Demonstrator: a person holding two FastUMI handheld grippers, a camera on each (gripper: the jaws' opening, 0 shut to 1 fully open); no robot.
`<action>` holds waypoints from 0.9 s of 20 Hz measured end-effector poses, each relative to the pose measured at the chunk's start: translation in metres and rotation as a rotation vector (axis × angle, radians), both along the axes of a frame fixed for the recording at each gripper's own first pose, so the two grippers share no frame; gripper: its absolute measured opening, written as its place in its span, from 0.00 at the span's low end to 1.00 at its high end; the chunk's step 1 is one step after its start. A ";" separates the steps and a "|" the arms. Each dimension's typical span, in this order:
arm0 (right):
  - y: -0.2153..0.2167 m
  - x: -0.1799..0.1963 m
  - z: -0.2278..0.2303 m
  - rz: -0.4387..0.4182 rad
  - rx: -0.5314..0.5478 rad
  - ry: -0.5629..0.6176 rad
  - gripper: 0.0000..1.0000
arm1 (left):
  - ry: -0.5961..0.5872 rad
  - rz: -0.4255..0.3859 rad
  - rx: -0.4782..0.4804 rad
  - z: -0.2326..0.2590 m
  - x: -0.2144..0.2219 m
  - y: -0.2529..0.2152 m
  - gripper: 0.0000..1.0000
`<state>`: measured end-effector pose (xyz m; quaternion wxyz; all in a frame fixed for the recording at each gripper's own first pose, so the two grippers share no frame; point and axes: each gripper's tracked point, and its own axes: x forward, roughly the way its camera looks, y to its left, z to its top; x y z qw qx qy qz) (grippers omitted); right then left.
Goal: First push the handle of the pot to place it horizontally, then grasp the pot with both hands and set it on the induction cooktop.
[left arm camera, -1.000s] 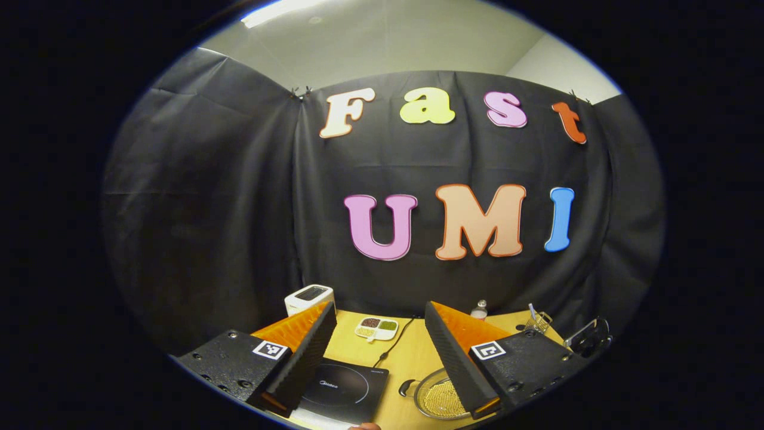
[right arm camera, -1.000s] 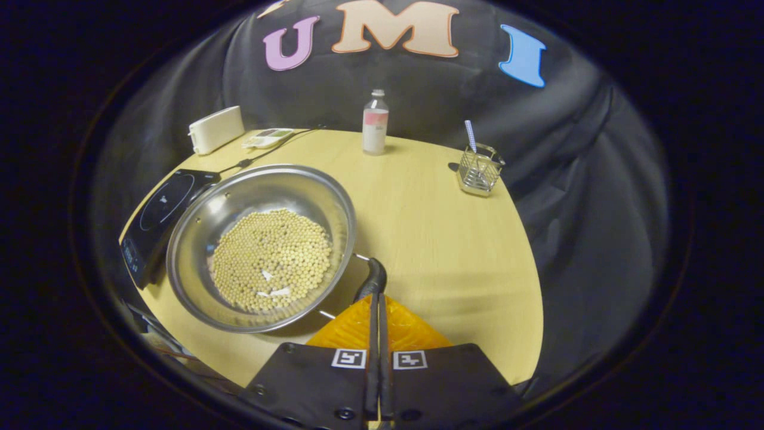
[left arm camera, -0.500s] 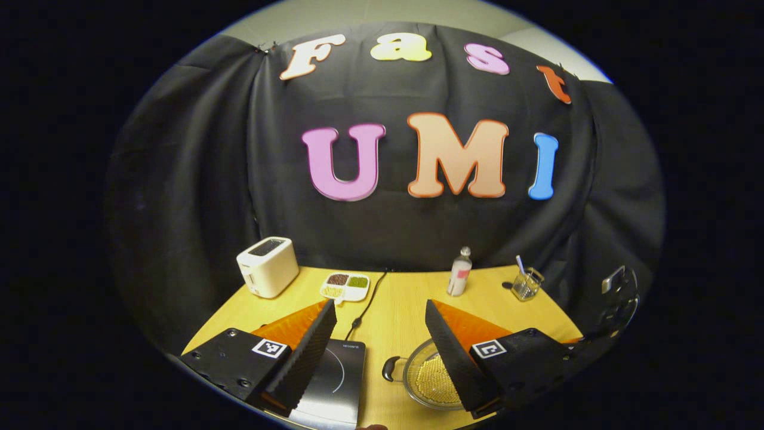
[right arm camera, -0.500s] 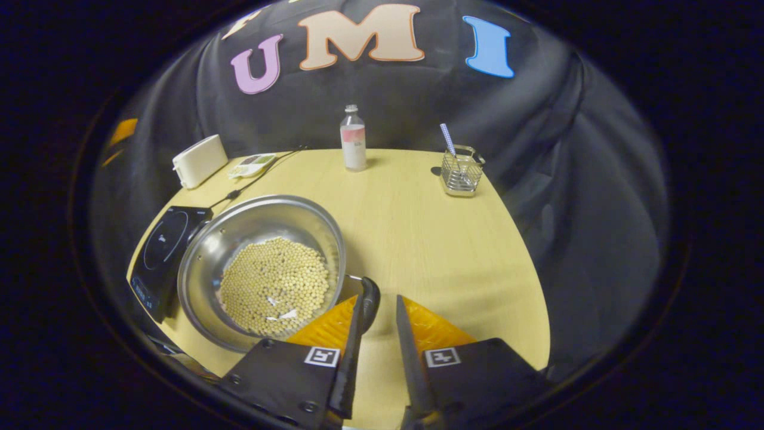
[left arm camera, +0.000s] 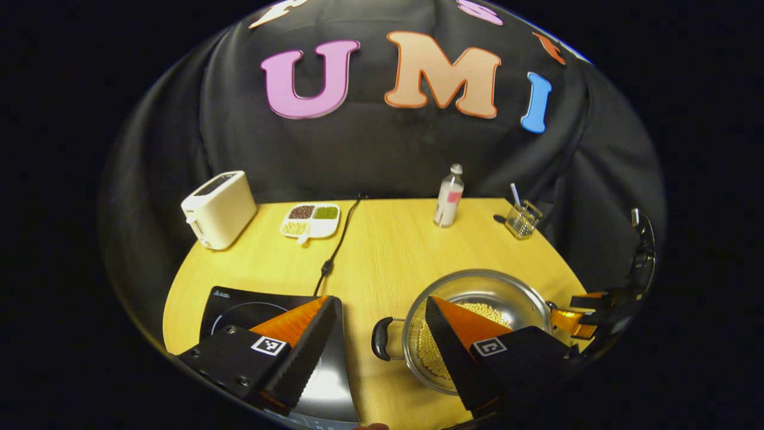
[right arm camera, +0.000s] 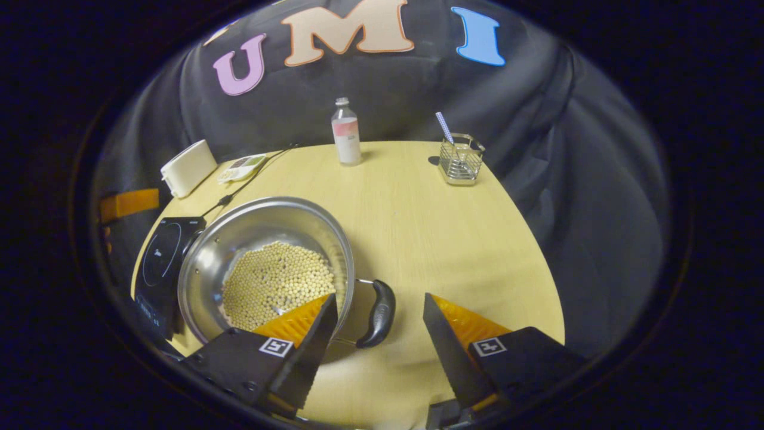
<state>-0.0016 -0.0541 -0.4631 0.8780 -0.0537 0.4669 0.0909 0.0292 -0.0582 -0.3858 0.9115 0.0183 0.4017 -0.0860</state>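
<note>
The steel pot (right arm camera: 262,263) of yellow beans sits on the table (right arm camera: 430,227) just beside the induction cooktop (left arm camera: 250,310); the right gripper (right arm camera: 379,334) is spread wide around its near handle (right arm camera: 377,313); the left gripper (left arm camera: 379,346) hangs released above the far handle (left arm camera: 381,339).

Overhead light is falling evenly on the table (right arm camera: 453,239), leaving the cloth wall dim. Glare is showing on the pot (right arm camera: 239,239) wall and the cooktop (left arm camera: 325,397). Short soft shadows are lying beside the bottle (right arm camera: 346,131). Fisheye bending is curving the table's edges; the far-left rim is perhaps slightly blurred.
</note>
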 end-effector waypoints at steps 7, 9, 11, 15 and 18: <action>0.004 0.003 -0.017 -0.033 -0.018 0.049 0.97 | 0.165 -0.036 -0.032 -0.056 -0.003 -0.007 0.98; 0.002 0.002 -0.023 -0.032 -0.035 0.063 0.96 | 0.202 -0.033 -0.023 -0.069 -0.002 -0.005 0.98; 0.004 0.002 -0.027 -0.034 -0.037 0.082 0.97 | 0.239 -0.029 -0.031 -0.081 -0.003 -0.009 1.00; 0.009 -0.003 -0.037 -0.043 -0.033 0.119 0.96 | 0.312 -0.030 -0.027 -0.100 -0.009 -0.008 0.98; 0.012 -0.005 -0.043 -0.046 -0.027 0.145 0.96 | 0.362 -0.034 -0.022 -0.109 -0.016 -0.009 0.98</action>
